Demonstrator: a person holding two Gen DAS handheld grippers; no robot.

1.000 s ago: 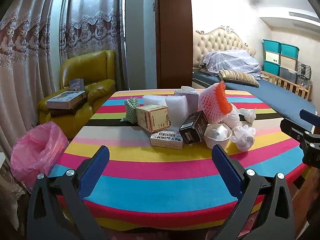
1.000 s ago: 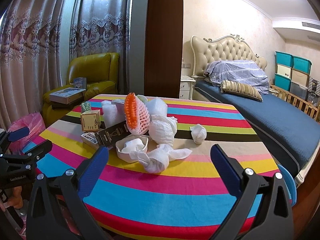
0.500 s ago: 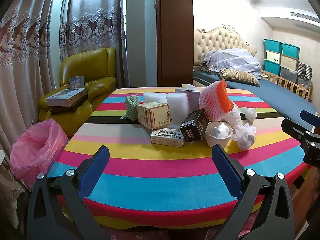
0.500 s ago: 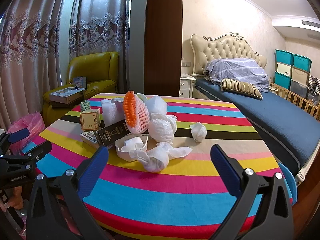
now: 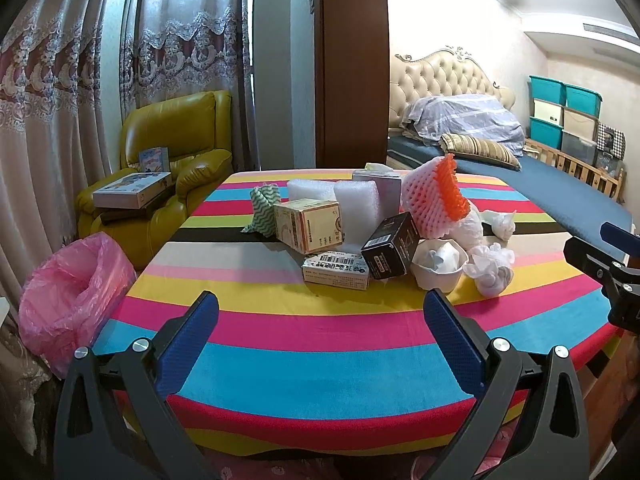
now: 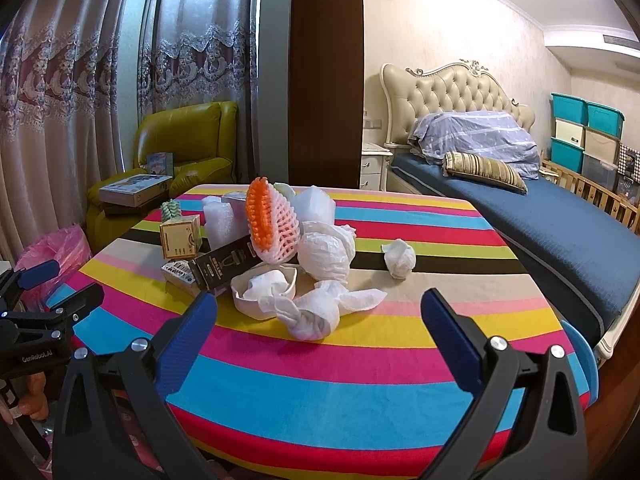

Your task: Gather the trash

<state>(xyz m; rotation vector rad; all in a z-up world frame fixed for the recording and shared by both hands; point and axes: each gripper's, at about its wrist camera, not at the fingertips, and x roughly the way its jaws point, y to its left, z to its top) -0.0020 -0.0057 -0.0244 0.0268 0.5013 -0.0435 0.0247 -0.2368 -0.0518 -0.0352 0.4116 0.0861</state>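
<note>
Both the left gripper (image 5: 320,330) and right gripper (image 6: 318,330) gape empty at lower frame, nothing grasped; trash (image 5: 384,224) heaped mid-frame on the table (image 5: 320,368); pink bag (image 5: 68,296) at left edge, likely the receptacle.

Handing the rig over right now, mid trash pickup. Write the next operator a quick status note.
Left gripper: open, empty, short of the pile.
Right gripper: open, empty, facing the knotted tissue wad.
Trash: all on the striped table: boxes, foam sheets, orange fruit net, paper cup, one loose tissue ball to the right.
Pink bag stands left of the table.
Done: nothing collected yet. Left: everything.
</note>
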